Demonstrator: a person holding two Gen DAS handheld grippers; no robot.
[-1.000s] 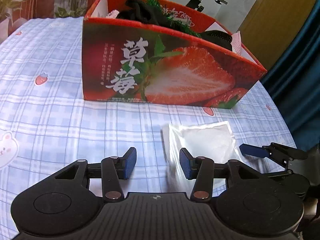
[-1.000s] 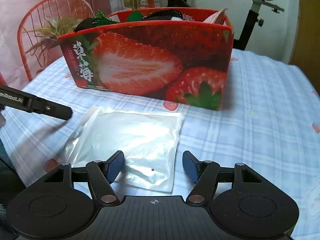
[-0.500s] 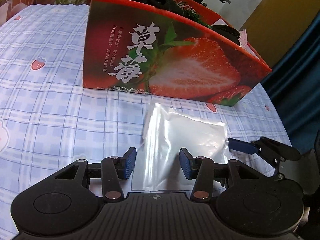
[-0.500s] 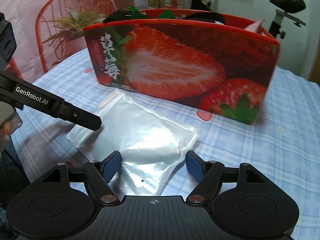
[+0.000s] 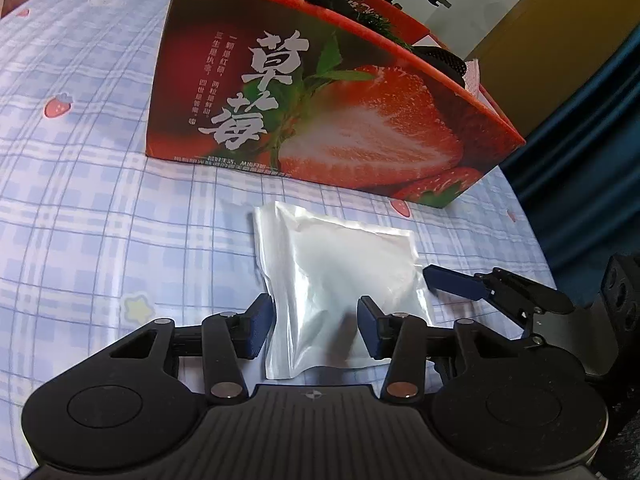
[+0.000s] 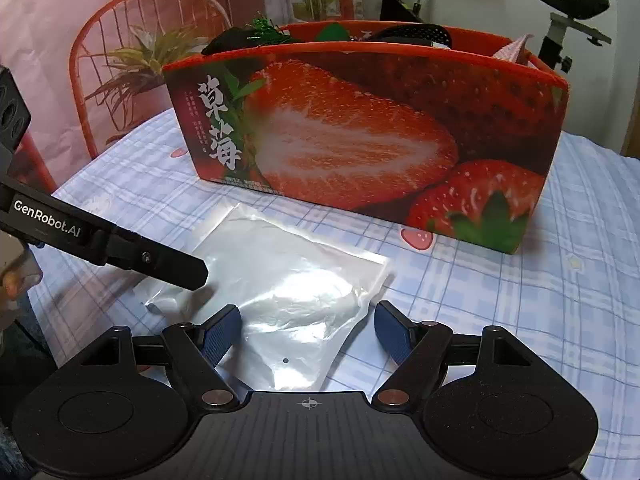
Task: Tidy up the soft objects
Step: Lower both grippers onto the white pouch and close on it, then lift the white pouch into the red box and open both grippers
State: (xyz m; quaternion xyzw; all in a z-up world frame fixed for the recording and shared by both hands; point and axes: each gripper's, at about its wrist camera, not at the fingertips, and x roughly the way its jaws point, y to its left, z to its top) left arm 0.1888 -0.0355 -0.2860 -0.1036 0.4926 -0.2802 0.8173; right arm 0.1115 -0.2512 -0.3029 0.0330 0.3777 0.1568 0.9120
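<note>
A blue-checked tablecloth (image 5: 100,184) dotted with little strawberries is covering the table, and behind it an orange wire chair (image 6: 120,40) and an exercise bike (image 6: 568,12) are standing against the wall. Toward the back of the cloth the strawberry box (image 5: 320,112) is sitting with dark, soft-looking things already poking over its rim, so it seems to be serving as the bin for this tidying. In front of it, near but not touching, the clear plastic bag (image 5: 336,280) is lying flat on the cloth. The left gripper (image 5: 316,326) is pointing down over the bag's near-left part, its jaws closing with the film between them, though the pads do not look to be pressing on it yet; I'd guess it is meaning to pinch that end so the slippery sheet lifts. To the right, the right gripper (image 6: 308,330) is hovering with jaws spread wide astride the bag's other near corner, gripping nothing, probably waiting to take the opposite end. Whether the bag is touching either pad is hard to say from here.
</note>
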